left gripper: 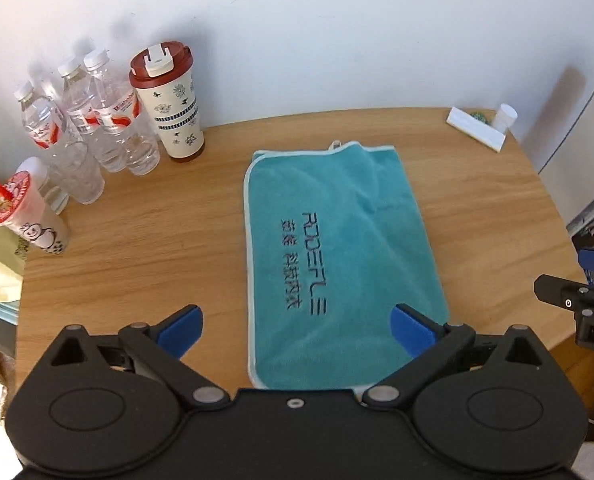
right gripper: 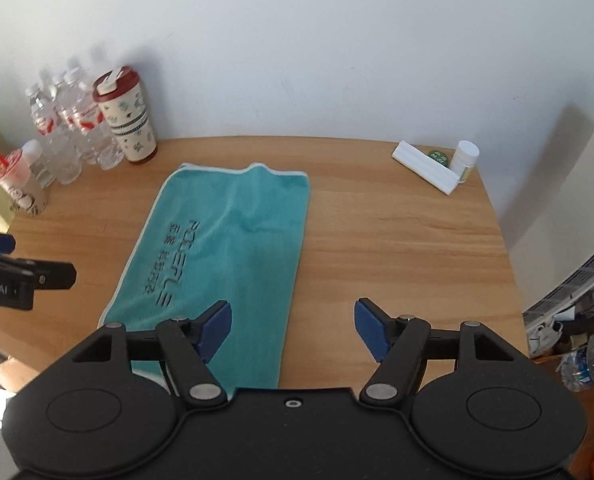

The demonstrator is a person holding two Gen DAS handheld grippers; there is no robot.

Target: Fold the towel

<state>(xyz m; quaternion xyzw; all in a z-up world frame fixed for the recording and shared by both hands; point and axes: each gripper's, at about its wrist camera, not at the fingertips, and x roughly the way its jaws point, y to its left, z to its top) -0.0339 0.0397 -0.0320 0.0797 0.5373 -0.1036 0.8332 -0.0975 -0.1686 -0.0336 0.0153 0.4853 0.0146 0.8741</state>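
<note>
A teal towel (left gripper: pixel 337 248) with pale piping and dark lettering lies folded lengthwise on the wooden table (left gripper: pixel 145 248), its long side running away from me. A small loop sticks out at its far edge. My left gripper (left gripper: pixel 297 330) hovers open above the towel's near end, holding nothing. In the right wrist view the towel (right gripper: pixel 225 252) lies left of centre. My right gripper (right gripper: pixel 293 326) is open over the towel's near right corner and bare table, also holding nothing. Each gripper shows at the edge of the other's view.
Several water bottles (left gripper: pixel 93 120), a patterned tumbler with a red lid (left gripper: pixel 169 104) and a sealed drink cup with a red straw (left gripper: pixel 25 208) crowd the far left. A white box (right gripper: pixel 425 170) and a small white bottle (right gripper: pixel 466 160) sit far right. A white wall backs the table.
</note>
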